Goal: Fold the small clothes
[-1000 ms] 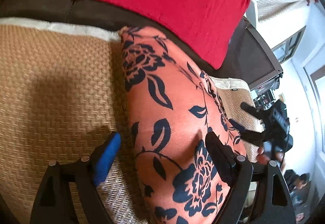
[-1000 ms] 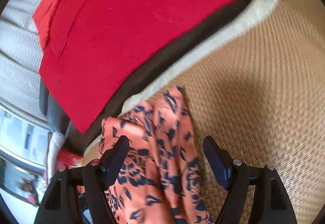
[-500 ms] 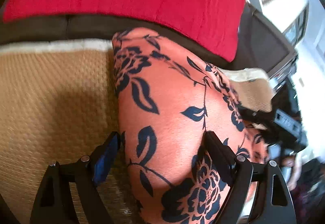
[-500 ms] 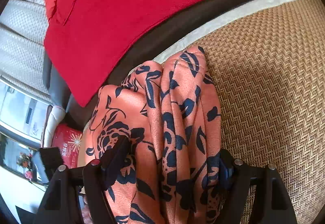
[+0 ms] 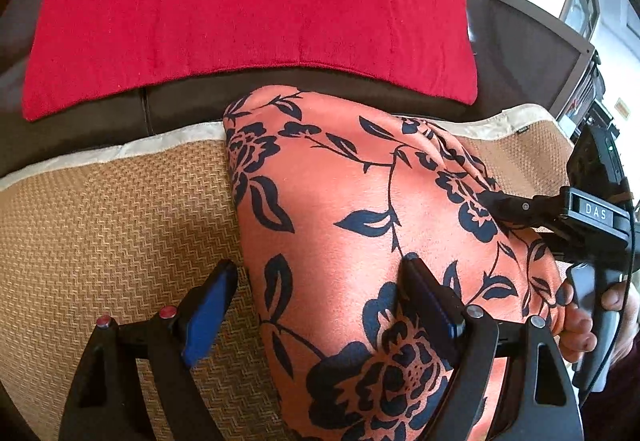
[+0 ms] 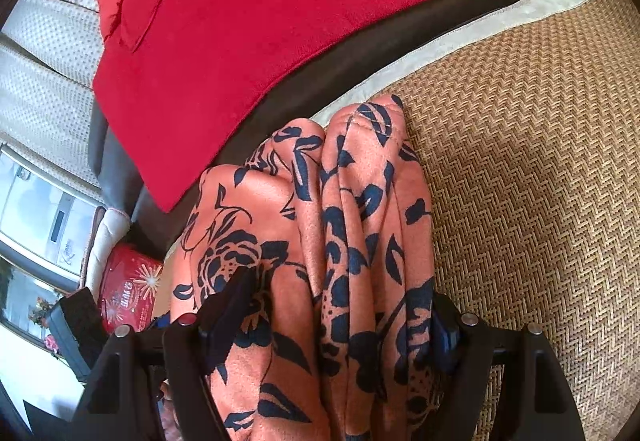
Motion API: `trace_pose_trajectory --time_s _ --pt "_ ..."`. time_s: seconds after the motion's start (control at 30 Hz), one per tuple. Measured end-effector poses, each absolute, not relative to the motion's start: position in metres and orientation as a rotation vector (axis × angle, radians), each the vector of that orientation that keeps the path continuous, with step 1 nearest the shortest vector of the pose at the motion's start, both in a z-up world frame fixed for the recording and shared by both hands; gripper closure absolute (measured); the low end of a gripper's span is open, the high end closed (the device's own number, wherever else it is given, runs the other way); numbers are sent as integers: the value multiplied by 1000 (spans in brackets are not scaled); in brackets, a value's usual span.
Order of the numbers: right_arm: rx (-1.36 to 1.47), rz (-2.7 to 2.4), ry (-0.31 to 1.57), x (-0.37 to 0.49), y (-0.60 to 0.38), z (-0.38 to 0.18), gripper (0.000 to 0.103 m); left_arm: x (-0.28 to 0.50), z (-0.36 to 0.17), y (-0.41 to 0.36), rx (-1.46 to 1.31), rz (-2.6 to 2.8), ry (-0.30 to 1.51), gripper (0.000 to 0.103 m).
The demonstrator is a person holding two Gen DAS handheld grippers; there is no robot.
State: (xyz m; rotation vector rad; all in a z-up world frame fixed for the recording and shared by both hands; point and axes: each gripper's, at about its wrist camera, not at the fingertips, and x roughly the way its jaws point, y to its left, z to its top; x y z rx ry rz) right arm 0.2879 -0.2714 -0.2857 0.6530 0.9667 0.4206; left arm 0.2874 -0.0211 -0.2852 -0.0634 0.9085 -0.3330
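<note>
Right now the orange flowered cloth (image 5: 360,225) lies bunched on the woven mat (image 5: 100,233), with its far end at the mat's pale back edge, just beside the dark sofa back (image 5: 192,105). A red blanket (image 5: 240,9) hangs over that sofa back. The left gripper (image 5: 320,289) has its fingers spread wide. Its blue finger (image 5: 208,309) sits over the mat beside the cloth, and the other finger rests on top of the cloth. The right gripper (image 6: 340,305) has a thick bundle of the cloth (image 6: 340,241) packed between its two fingers, which press on both sides of it. A red box (image 6: 128,289) sits off past the mat's left end.
</note>
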Motion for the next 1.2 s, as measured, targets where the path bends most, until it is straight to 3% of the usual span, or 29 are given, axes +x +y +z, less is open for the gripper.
trace_pose_trajectory --time_s 0.33,0.57,0.63,0.67,0.7,0.8,0.9,1.2 --pt "653 435 969 287 -272 -288 24 286 -287 -23 -77 -347 922 17" --pt "680 477 952 291 -271 -293 24 307 -309 -8 -313 -504 1059 11" --pt "659 478 939 290 -267 -292 29 307 -308 -5 -325 -519 1041 11" --pt "650 481 935 290 -264 -291 39 305 -306 -5 -320 -522 1024 15" --pt "629 477 927 289 -260 -288 51 303 -303 -7 -300 -523 1003 25" --pt "544 436 905 284 -248 -276 61 298 -297 -8 -274 -528 968 43" --pt "504 398 880 278 -241 -268 63 294 -290 -4 -276 -526 936 58" --pt "389 382 715 239 -205 -210 66 247 -235 28 -213 -488 792 60"
